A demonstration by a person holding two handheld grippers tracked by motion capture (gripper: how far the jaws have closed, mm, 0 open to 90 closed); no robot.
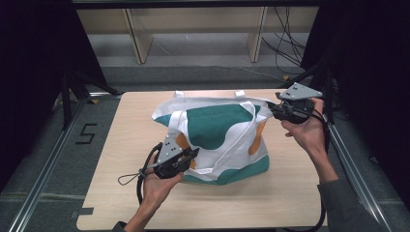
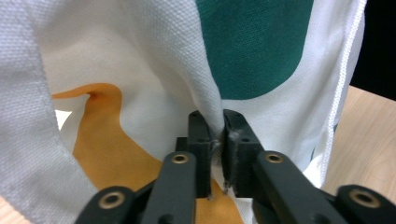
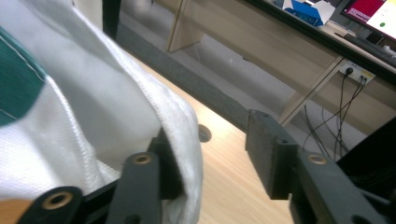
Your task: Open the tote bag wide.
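Tabletop (image 1: 111,193): left tool (image 2: 218,140) pinches bag (image 2: 154,56) fabric; right tool (image 3: 210,154) gapes.

Pretty dim room overall, black curtains (image 1: 29,72) hanging on both sides. The table (image 1: 116,145) is light wood with rounded corners, sitting inside a metal rail frame (image 1: 48,164). The floor (image 1: 29,159) is grey carpet with a black "5" mark (image 1: 86,134) taped off the table's left edge. Past the far edge there's a pale wooden shelf unit (image 1: 138,38), with black cables (image 1: 285,38) dangling near its right side. A lit monitor (image 3: 371,11) sits on a desk in the right gripper view.
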